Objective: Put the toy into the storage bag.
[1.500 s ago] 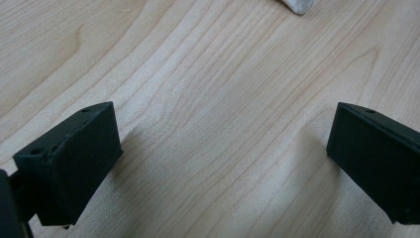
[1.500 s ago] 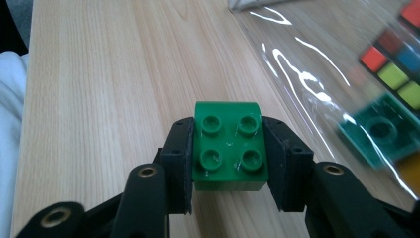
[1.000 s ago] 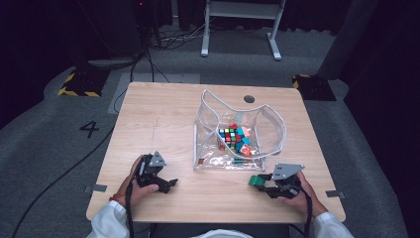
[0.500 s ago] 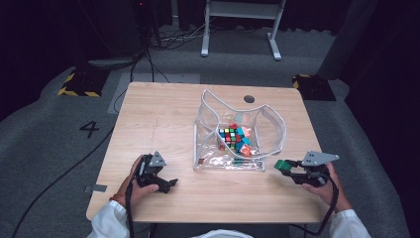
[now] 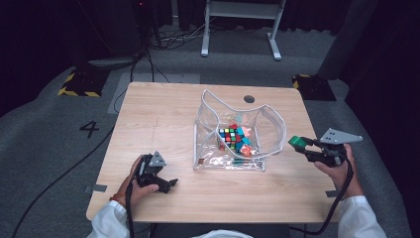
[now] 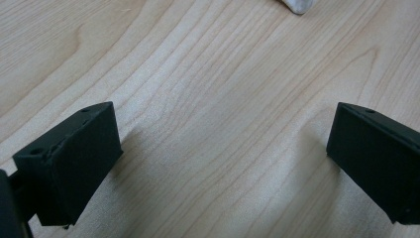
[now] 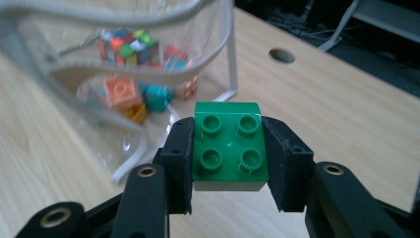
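My right gripper point(image 5: 300, 144) is shut on a green four-stud brick point(image 7: 229, 145), both black pads pressed against its sides. In the high view the green brick point(image 5: 296, 142) hangs in the air just right of the clear plastic bag point(image 5: 273, 127), above the table. Inside the clear bag point(image 7: 148, 62) lie a colour cube point(image 5: 228, 137), an orange brick point(image 7: 120, 91) and teal pieces. My left gripper point(image 5: 167, 186) rests on the wooden table point(image 5: 158, 119) near its front left, jaws wide apart with bare wood between the pads point(image 6: 74, 158).
A round cable hole point(image 5: 249, 99) is in the table behind the bag. A white metal stand point(image 5: 240, 22) and cables lie on the grey floor beyond the table. A floor marking "4" point(image 5: 90, 129) sits to the left.
My right gripper has carried the green brick from the table's front right, up and to the right, level with the bag's right side. The left gripper has stayed put.
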Available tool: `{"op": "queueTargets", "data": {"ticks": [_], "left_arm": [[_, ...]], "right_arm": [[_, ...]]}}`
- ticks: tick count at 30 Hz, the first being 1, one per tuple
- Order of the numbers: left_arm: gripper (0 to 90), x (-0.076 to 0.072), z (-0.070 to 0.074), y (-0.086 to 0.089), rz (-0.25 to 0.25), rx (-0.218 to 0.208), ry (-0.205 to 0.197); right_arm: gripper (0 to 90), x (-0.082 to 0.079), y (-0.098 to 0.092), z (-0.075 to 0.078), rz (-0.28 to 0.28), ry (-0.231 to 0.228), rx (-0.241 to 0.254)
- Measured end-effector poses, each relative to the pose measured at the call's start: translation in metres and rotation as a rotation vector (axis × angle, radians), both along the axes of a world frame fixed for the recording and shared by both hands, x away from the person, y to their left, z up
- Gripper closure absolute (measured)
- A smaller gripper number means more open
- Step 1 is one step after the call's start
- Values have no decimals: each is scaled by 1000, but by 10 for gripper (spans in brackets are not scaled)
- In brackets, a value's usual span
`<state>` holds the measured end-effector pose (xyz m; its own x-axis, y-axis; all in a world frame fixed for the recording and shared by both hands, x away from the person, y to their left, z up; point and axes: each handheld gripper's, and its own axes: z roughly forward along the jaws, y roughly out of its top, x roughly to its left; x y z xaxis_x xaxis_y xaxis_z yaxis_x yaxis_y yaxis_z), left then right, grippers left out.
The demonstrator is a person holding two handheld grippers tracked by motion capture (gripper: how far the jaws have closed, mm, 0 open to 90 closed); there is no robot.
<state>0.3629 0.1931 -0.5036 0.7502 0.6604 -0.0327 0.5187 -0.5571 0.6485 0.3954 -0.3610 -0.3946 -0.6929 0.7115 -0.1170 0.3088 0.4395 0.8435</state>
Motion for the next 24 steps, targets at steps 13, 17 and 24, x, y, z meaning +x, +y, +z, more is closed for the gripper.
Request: {"op": "queueTargets", "data": {"ticks": [13,17,24], "left_arm": [[4,0,0,0,3,1,1],[4,0,0,0,0,1,0],[3,0,0,0,3,1,0]], "right_arm": [[589,19,6,51,5,-63,29],[589,23,12,62,26,-71,44],[589,31,29,77,66,-70,47]]}}
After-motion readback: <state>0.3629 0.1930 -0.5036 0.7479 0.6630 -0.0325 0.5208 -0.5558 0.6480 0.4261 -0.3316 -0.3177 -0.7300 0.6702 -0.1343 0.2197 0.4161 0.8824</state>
